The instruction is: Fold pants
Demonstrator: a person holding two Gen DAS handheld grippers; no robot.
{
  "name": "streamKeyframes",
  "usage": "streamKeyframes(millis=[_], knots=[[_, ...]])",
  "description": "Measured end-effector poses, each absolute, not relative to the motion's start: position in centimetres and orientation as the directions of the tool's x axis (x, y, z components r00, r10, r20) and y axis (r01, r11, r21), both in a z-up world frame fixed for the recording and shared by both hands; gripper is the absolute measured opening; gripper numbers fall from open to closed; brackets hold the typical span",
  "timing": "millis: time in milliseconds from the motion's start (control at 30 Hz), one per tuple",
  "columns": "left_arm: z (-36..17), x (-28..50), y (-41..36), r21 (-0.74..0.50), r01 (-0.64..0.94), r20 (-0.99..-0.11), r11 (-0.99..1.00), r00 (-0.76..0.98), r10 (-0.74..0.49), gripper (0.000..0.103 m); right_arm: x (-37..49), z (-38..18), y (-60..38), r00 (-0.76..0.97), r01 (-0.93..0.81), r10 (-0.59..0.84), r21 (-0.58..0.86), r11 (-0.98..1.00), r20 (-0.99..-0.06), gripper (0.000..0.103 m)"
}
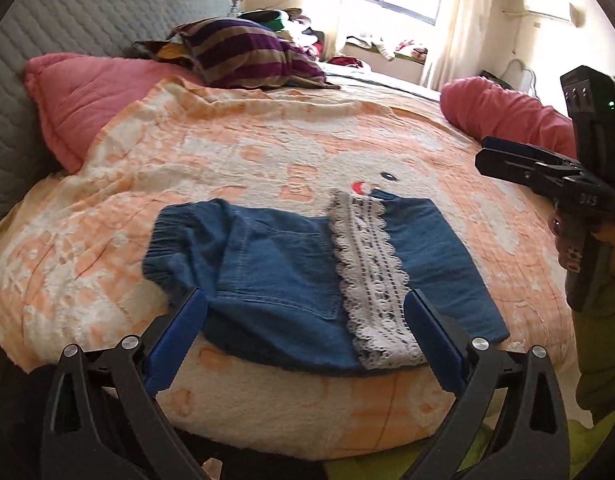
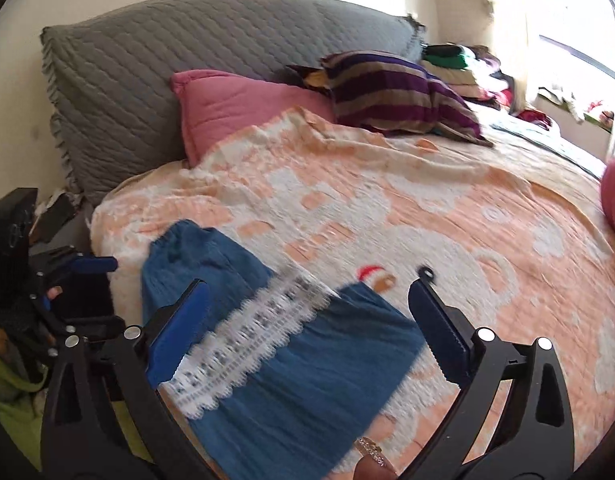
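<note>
I am holding my left gripper (image 1: 305, 308) and right gripper (image 2: 307, 304) spread wide and empty over folded blue denim pants (image 1: 275, 264) with a white lace band (image 1: 367, 264), lying on the fuzzy peach-and-white blanket (image 1: 235, 152) beside pink pillows (image 1: 87, 96).

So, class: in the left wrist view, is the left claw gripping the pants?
No: the left claw is open and holds nothing, above the folded pants.

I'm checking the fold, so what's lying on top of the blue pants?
A white lace band lies across the folded blue pants, running from the far edge to the near edge. The denim under the lace is hidden, and so is the orange blanket beneath the pants.
</note>
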State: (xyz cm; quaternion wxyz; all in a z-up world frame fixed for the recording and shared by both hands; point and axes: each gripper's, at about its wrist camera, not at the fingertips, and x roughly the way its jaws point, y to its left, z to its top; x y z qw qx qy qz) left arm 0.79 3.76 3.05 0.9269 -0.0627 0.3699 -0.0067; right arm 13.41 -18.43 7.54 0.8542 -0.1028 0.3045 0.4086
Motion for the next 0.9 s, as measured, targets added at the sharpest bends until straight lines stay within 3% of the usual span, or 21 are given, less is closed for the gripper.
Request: streamKeyframes(millis=[533,900], knots=[[1.3,0.1,11.0,-0.244,-0.201,-0.704,0.949,0.71,-0.03,0.098,12.7,6.1,-8.1,0.324,-0.862,0.652,0.069,0.502,-0.685,0.094],[-1.6,0.7,13.8,-0.373,-0.253,-0.727,0.893,0.678,-0.112,0.098,15.0,4.5,-3.0,0.198,-0.897,0.643,0.128,0.424,-0.74,0.094]])
